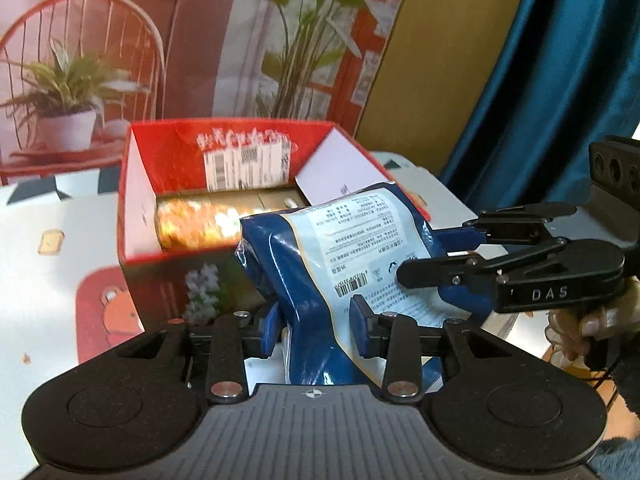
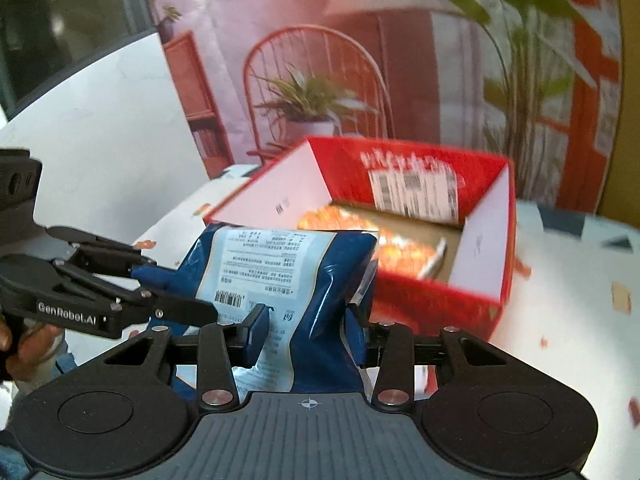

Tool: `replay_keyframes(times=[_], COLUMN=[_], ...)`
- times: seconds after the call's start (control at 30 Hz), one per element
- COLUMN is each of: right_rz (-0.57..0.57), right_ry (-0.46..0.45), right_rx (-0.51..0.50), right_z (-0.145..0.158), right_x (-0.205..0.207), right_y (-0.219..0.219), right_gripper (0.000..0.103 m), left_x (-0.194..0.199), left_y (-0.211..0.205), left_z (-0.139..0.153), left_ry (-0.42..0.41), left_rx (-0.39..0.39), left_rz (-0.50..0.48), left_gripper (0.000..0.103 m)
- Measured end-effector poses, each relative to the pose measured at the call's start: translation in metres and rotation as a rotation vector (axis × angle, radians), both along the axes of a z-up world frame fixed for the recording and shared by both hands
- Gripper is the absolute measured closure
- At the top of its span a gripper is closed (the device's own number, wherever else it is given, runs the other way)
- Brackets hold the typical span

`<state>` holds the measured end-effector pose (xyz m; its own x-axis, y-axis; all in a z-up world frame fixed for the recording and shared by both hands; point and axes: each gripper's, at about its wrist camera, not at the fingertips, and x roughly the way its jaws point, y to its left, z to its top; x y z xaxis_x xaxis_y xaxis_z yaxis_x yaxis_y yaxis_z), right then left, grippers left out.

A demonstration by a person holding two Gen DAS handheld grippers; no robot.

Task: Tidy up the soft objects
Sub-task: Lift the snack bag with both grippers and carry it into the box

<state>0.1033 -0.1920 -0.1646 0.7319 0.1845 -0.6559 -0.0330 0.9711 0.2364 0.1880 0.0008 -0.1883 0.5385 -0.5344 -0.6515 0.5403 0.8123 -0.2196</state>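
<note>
blue snack bag [image 1: 320,256] fills the middle of my left wrist view, its pale printed label and barcode facing me. my left gripper [image 1: 316,330] is clamped on the bag's lower part, both blue pads [image 1: 358,326] pressing into the crinkled film. from the right side the right gripper [image 1: 452,258] comes in sideways and pinches the bag's far edge; a hand [image 1: 580,332] holds its grip at the frame's right edge. behind the bag sits the red box [image 1: 136,208], open at the top, with an orange packet [image 1: 196,222] lying inside along its left part and a white shipping label [image 1: 246,164] on the back wall. the box stands on a pale patterned table cover [image 1: 60,248]. the bag hangs in front of the box's near right corner, clear of the table as far as i can judge through the blur.

in my right wrist view the same blue snack bag [image 2: 288,276] is squeezed between the right gripper [image 2: 306,336]'s pads, the film buckled inward there. the left gripper [image 2: 160,290] reaches in from the left and bites the bag's left edge, with a hand [image 2: 24,344] behind it. the red box [image 2: 484,240] lies beyond and to the right, the orange packet [image 2: 400,248] visible on its floor. the bag's top edge overlaps the box's near left wall in this view.
</note>
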Motion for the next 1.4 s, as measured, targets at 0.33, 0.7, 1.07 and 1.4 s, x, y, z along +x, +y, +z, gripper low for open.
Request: replay_keyframes(times=[0.33,0.7,1.07,1.4], right_rz=[0.029,0.002,0.018,0.061], right_ry=[-0.104,-0.168,-0.016,0.124], right_rx=[-0.100,-0.188,-0.275,-0.309], right_z=[0.023,0.010,-0.049,-0.066], right_x=[0.043,0.122,0.172,0.185], right_y=[-0.013,-0.038,-0.039,-0.026], right_gripper=[0.065,0.065,0.065,0.065], left_x=[0.045,0.125,0.172,0.178], left_y=[-0.011,-0.038,-0.047,-0.042], left_z=[0.030,0.040,-0.014,-0.032], left_ry=[-0.099,-0.203,-0.094,0.009], left_rx=[0.012,0.068,0.142,0.193], left_rz=[0.076,0.189,0.169,0.148], left_gripper=[0.064,0.064,0.064,0.064])
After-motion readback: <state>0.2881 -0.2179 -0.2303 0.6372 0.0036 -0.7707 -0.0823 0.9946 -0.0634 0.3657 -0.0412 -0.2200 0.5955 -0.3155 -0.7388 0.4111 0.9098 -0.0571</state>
